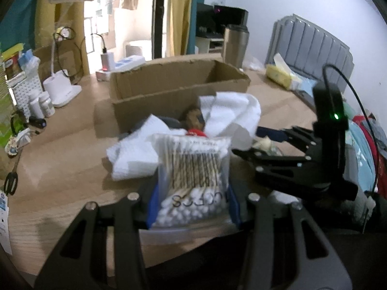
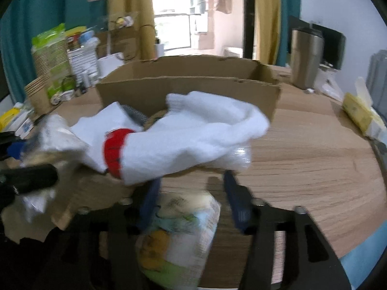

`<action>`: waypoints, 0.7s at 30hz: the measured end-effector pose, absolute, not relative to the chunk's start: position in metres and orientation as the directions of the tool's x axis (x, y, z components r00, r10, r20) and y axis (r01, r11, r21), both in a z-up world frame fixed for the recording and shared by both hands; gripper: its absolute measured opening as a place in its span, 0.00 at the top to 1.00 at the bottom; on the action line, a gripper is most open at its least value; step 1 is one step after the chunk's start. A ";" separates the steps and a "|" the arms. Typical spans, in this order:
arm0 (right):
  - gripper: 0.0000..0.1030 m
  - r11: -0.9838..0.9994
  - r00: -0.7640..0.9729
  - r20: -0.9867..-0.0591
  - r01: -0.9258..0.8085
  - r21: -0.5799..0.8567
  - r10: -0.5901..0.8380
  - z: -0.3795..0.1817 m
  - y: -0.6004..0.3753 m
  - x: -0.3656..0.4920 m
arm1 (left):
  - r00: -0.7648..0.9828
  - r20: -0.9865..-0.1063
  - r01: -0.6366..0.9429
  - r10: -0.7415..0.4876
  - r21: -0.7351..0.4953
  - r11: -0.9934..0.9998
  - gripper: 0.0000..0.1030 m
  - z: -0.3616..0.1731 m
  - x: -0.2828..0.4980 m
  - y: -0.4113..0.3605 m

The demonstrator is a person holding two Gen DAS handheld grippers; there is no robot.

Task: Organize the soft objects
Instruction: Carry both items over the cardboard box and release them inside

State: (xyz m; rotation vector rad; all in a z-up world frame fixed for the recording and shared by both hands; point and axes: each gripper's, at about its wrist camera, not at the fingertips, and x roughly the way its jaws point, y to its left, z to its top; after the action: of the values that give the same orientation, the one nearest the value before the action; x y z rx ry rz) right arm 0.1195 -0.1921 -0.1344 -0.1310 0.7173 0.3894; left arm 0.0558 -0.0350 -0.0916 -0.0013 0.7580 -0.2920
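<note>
Cotton-swab bag [image 1: 193, 181] sits clamped between left gripper [image 1: 193, 207] fingers [image 1: 235, 207].

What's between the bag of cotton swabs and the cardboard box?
In the left wrist view, white cloths and a brown lump lie between the swab bag and the box.
</note>
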 end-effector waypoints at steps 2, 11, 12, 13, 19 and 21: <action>0.33 0.925 0.697 -0.655 -0.381 0.004 0.290 -0.132 -0.197 0.119 | 0.702 -0.665 0.247 -0.254 -0.107 0.963 0.54 -0.088 0.057 -0.032; 0.31 0.906 0.672 -0.689 -0.420 -0.052 0.271 -0.127 -0.202 0.097 | 0.772 -0.600 0.202 -0.207 -0.077 0.976 0.54 -0.076 0.054 -0.026; 0.31 0.907 0.671 -0.696 -0.415 -0.069 0.254 -0.130 -0.200 0.095 | 0.775 -0.598 0.198 -0.204 -0.077 0.977 0.54 -0.075 0.055 -0.026; 0.31 0.907 0.671 -0.700 -0.414 -0.082 0.243 -0.132 -0.200 0.094 | 0.778 -0.595 0.195 -0.202 -0.077 0.978 0.54 -0.075 0.056 -0.025; 0.49 0.902 0.661 -0.705 -0.426 -0.070 0.257 -0.139 -0.201 0.093 | 0.808 -0.559 0.174 -0.185 -0.074 0.982 0.54 -0.069 0.057 -0.023; 0.49 0.902 0.659 -0.701 -0.428 -0.053 0.271 -0.137 -0.204 0.094 | 0.815 -0.550 0.170 -0.183 -0.075 0.983 0.54 -0.068 0.058 -0.023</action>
State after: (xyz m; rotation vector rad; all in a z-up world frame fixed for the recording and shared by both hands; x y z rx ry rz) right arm 0.0939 -0.2038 -0.1372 -0.2220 0.7538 0.3989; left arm 0.0578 -0.0231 -0.0683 -0.0223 0.5887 -0.1886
